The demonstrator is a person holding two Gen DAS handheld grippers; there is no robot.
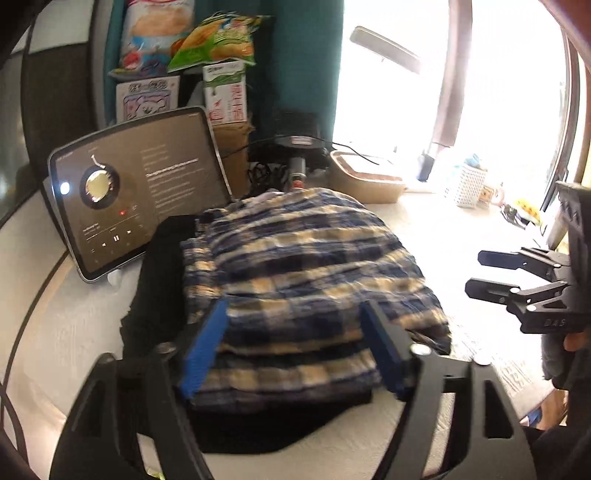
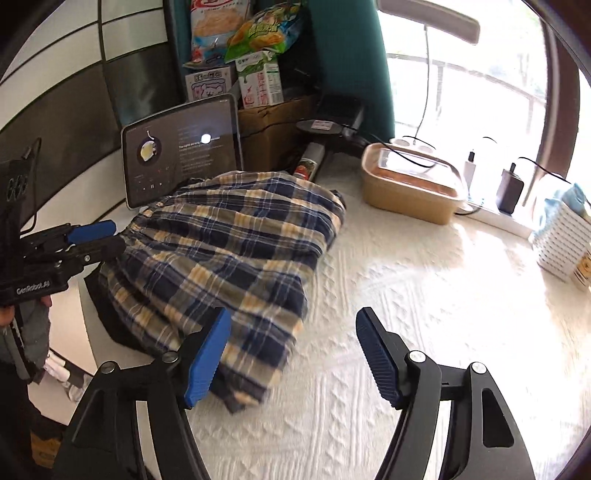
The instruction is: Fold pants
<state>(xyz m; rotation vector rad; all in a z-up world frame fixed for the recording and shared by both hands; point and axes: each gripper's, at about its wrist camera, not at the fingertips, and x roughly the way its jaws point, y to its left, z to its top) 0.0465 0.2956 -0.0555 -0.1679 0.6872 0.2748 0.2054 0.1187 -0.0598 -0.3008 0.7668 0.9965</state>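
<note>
Folded blue and cream plaid pants (image 1: 306, 266) (image 2: 229, 251) lie in a bundle on top of a black garment (image 1: 162, 280), on the white textured tabletop (image 2: 406, 314). My left gripper (image 1: 295, 347) is open, its blue-padded fingers (image 1: 205, 350) standing wide on either side of the near end of the bundle, and the pads do not press on the cloth. It also shows at the left edge of the right wrist view as the left gripper (image 2: 92, 240). My right gripper (image 2: 295, 354) is open over bare tabletop, its left finger just beside the pants' near right corner. From the left wrist view, the right gripper (image 1: 495, 273) hangs to the right of the pants.
A lit tablet (image 1: 136, 188) (image 2: 181, 147) leans behind the pants, with snack bags (image 2: 258, 33) and cartons on a cardboard box behind it. A tan lidded food container (image 2: 410, 184), chargers and a white basket (image 2: 565, 236) stand at the back right by the window.
</note>
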